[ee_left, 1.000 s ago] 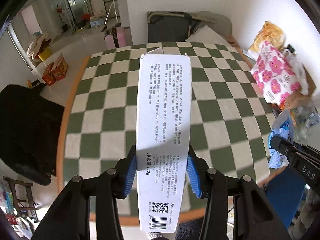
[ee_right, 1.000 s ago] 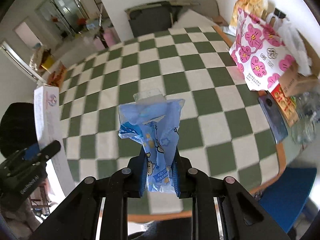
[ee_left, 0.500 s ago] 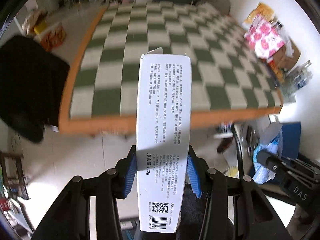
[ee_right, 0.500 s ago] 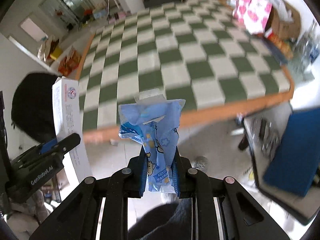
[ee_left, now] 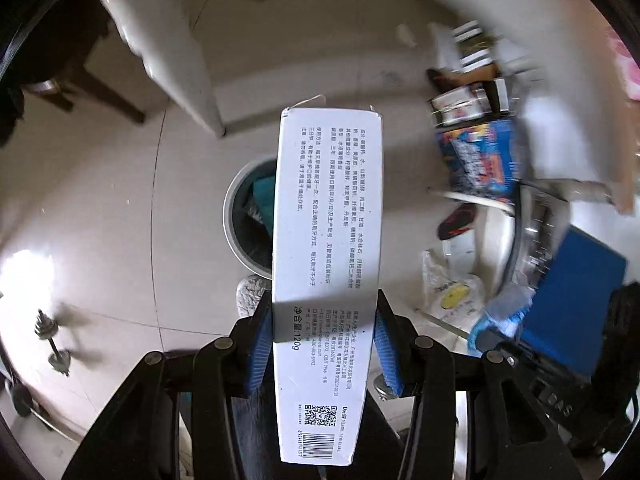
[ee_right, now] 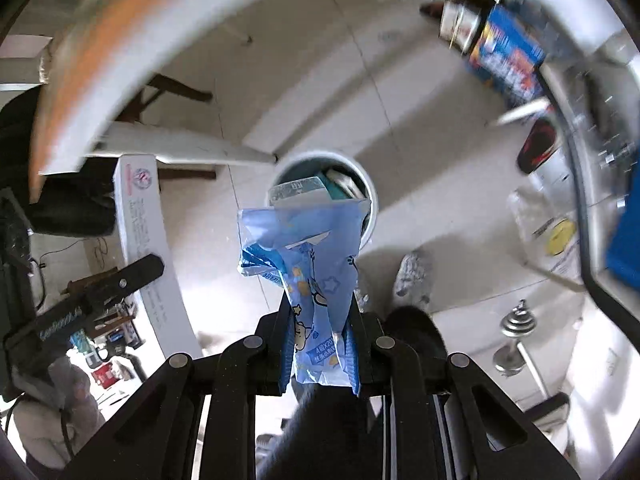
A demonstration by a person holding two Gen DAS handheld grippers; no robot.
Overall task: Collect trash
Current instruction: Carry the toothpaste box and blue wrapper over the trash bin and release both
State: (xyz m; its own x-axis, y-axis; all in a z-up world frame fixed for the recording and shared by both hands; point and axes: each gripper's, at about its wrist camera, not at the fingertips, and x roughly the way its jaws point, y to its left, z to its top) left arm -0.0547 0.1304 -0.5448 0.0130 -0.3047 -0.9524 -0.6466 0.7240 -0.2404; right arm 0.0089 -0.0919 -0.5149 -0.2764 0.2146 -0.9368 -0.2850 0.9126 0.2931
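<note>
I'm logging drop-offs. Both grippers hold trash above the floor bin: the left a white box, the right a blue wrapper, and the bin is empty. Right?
Not quite: the bin is not empty. The right wrist view shows packaging already inside it. The rest holds: the left gripper clamps the white box, the right gripper the blue wrapper.

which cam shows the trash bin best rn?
Right wrist. There the trash bin shows most of its round rim and the trash inside; only the blue wrapper covers its near edge. In the left wrist view, the white box hides the bin's right half.
</note>
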